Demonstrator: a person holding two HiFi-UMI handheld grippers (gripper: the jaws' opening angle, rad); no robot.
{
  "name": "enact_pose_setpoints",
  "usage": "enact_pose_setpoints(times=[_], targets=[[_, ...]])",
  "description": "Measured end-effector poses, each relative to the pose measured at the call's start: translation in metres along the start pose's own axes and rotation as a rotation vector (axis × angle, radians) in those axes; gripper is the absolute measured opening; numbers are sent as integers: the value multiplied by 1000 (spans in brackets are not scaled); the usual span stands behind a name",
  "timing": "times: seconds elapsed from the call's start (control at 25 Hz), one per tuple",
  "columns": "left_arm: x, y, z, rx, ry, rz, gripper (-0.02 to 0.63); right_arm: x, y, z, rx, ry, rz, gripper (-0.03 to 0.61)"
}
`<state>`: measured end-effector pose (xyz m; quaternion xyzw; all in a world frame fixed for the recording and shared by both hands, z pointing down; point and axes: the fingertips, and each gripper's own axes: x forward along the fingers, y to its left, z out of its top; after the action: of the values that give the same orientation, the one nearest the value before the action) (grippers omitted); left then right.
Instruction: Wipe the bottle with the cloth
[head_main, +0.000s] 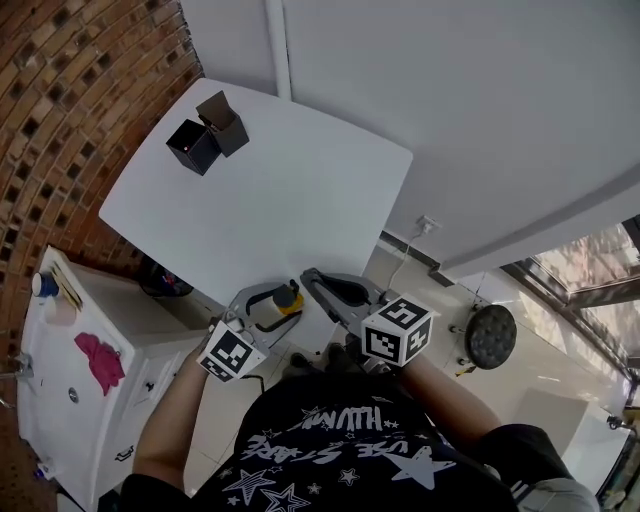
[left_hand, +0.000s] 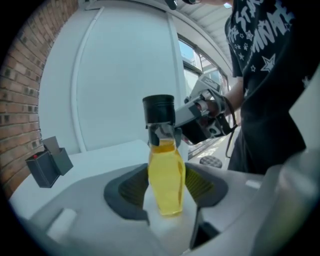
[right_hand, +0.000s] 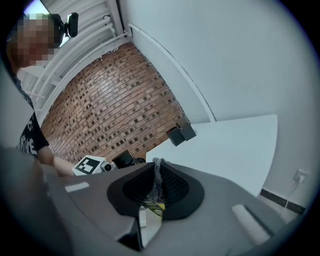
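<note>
The fingers (left_hand: 131, 192) of the left gripper (left_hand: 167, 189) are standing partway open and pressing from both sides on the bottle (left_hand: 166, 172). Its yellow body is filling the gap between them and rising past their tips, roughly upright in the left gripper view, to a black cap (left_hand: 158, 109). The fingers (right_hand: 181, 186) of the right gripper (right_hand: 156, 172) are sitting almost together, pinching the cloth (right_hand: 157, 177), which is showing only as a thin grey edge running up the slit between them. A small yellow and black label (right_hand: 152, 207) is lying deeper in that slit, nearer the gripper's body. In the head view the right fingers are reaching in just beside the bottle's cap, from the right of the left fingers, and whether the cloth is touching the bottle cannot be told. Both pairs of fingers are hanging by the near edge of the white counter (head_main: 290, 190), with the bottle held up by the fingers rather than standing on it. Well beyond the fingertips, at the counter's far side, two black boxes (head_main: 207, 135) are standing together, and a brick wall (head_main: 80, 90) is running behind them. Out to the left of the left fingers a white cabinet (head_main: 60, 420) is carrying a pink rag (head_main: 100, 362).
</note>
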<state>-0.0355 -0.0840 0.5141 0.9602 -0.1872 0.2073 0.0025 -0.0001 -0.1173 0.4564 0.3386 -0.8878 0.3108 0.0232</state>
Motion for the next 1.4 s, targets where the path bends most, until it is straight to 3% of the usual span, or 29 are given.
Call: enact_pose_setpoints(times=[0.12,0.28,0.68,0.84,1.4], targets=[[3,3,0,4,11,35,232,-3,-2,3,52,-29,-36,35],[-3,9,-2,-10,1,146,293,-4,-1,2,99,-48,-59,35],[-30,-6,-14,-172,-10,320,295,6,-4,-12,148,-30,-28,35],[-35,-8,-15,-196,-7,374,293,10,-12,-23,141,-2,-27,35],[-41,-8,-14,-265,-23,451,293,28,-44,-70,241,87,-61,35]])
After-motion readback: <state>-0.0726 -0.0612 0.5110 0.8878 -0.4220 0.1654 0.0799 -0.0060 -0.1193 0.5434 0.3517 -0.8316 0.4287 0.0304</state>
